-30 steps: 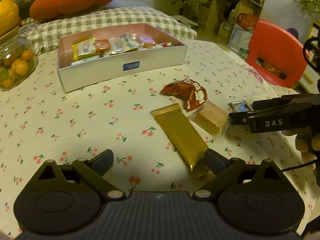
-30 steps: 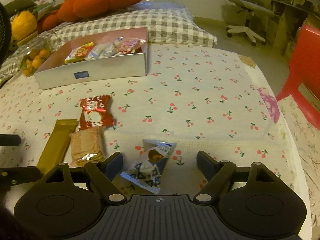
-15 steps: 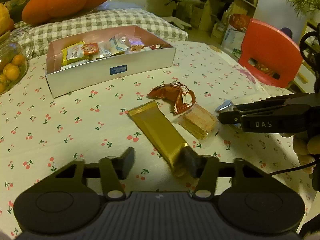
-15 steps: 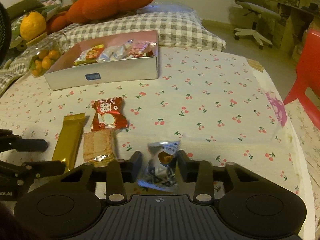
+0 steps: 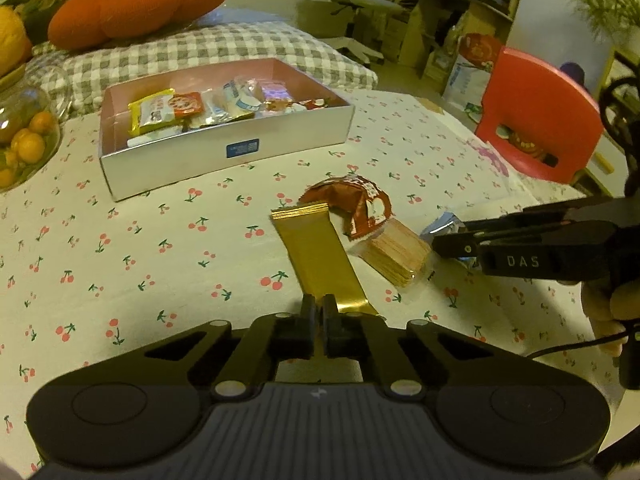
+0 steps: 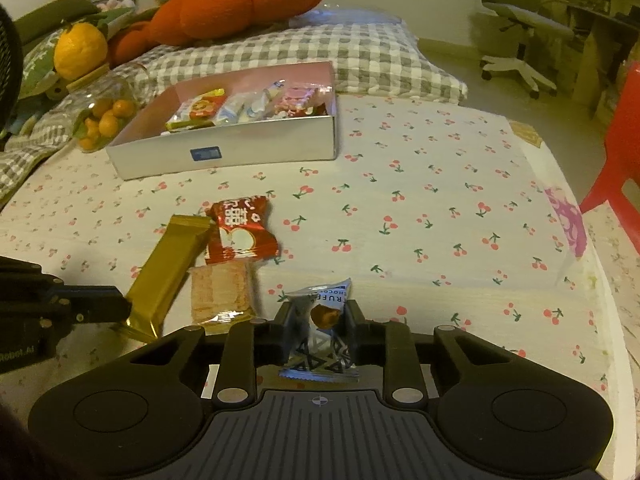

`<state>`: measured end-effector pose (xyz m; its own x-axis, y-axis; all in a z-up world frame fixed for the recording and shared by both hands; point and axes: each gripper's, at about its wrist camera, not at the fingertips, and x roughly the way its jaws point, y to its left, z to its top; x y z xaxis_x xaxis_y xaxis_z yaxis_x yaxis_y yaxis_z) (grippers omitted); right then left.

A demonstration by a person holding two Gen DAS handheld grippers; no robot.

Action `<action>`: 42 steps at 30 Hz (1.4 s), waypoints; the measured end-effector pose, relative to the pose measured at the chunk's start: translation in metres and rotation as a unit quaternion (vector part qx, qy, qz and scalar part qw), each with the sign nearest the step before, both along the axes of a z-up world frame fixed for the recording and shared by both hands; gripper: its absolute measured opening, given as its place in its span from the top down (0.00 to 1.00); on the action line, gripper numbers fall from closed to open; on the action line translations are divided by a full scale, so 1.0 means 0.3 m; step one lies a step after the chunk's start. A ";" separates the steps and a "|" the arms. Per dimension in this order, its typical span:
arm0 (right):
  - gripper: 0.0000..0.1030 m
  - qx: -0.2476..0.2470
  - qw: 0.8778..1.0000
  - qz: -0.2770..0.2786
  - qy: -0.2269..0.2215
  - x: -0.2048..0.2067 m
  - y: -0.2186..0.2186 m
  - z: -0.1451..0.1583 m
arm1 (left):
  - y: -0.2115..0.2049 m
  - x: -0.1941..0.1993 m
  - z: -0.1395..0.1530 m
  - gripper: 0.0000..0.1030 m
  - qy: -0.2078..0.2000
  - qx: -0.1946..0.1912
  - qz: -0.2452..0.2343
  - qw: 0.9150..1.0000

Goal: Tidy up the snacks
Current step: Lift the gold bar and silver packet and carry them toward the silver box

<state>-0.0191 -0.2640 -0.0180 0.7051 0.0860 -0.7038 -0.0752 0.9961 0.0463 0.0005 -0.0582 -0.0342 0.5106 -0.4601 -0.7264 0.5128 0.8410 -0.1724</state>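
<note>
my left wrist view looks down-forward, close over the tablecloth (image 5: 120, 240); my right one does likewise. both share the snack box (image 5: 224, 148) upper left and gold bar (image 6: 168, 268).

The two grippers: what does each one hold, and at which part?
Left gripper: gold bar, near end. Right gripper: silver chocolate packet, by its middle.

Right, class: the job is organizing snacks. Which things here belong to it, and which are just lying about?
Part of the job:
- gold bar, in the left gripper
- silver chocolate packet, in the right gripper
- red packet
- wafer pack
- snack box

Lying about:
- orange cushion
- jar of small oranges
- red chair
</note>
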 end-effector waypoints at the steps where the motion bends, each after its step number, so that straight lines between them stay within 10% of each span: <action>1: 0.76 0.001 1.000 0.000 -0.001 -0.001 0.001 0.003 | 0.003 0.001 0.001 0.98 0.003 -0.002 0.002 1.000; 31: 0.76 0.079 0.997 0.002 -0.019 0.009 0.009 0.126 | 0.075 0.039 0.064 0.99 0.028 -0.061 0.032 0.997; 42: 0.76 0.069 0.998 -0.001 -0.008 0.012 0.009 0.106 | -0.078 0.038 0.004 0.58 0.020 -0.006 0.013 1.000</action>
<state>-0.0155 -0.2614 0.0139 0.7166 0.1805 -0.6738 -0.0758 0.9804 0.1820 0.0117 -0.0814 -0.0331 0.4934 -0.4563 -0.7405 0.4832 0.8517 -0.2029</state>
